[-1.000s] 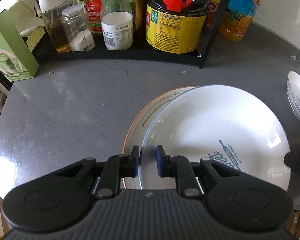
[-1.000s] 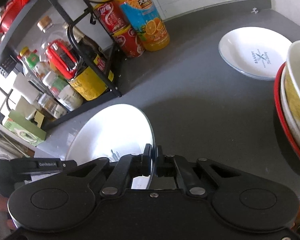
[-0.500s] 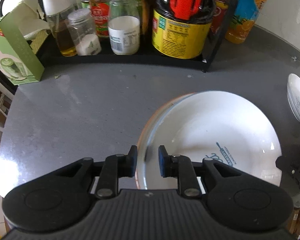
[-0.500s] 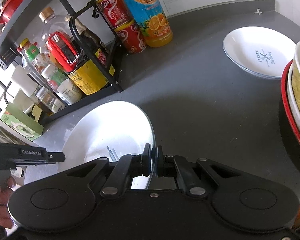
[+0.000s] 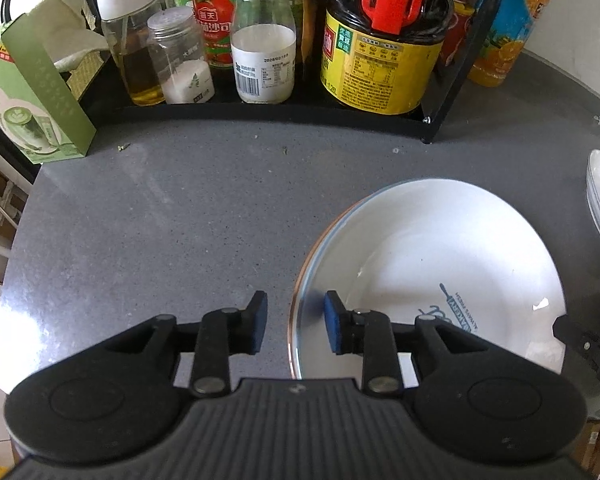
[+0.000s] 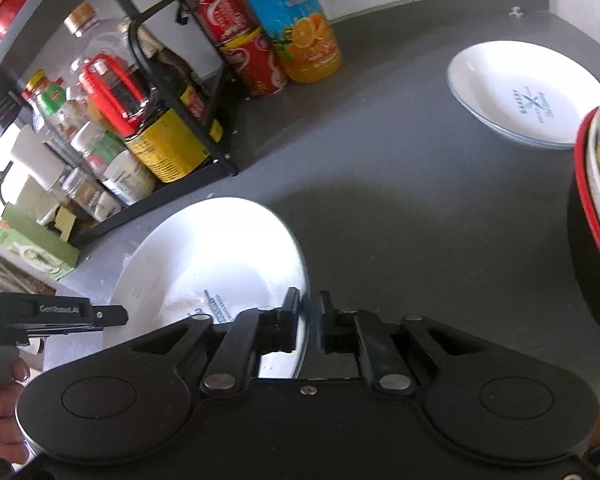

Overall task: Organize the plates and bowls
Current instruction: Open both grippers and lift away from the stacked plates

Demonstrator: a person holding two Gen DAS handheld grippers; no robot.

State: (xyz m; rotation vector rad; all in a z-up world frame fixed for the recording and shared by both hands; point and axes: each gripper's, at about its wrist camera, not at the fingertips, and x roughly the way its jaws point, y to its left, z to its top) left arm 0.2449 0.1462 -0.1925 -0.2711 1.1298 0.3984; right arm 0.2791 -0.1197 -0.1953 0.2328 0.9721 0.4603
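Gleaming white plate point(image 5: 440, 248), blue-rimmed, printed logo

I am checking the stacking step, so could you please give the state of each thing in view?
Left tongs: open, just opening, plate rim between the pads.
Right tongs: slightly open, just opening, around the rim.
White plate: lying on an orange-rimmed plate.
Far plates: stacked flat.
Salt jar: upright, capped.

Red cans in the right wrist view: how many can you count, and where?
2. The lower red can stands on the counter beside the orange juice bottle; the upper red can is stacked on it. The rack may hide others.
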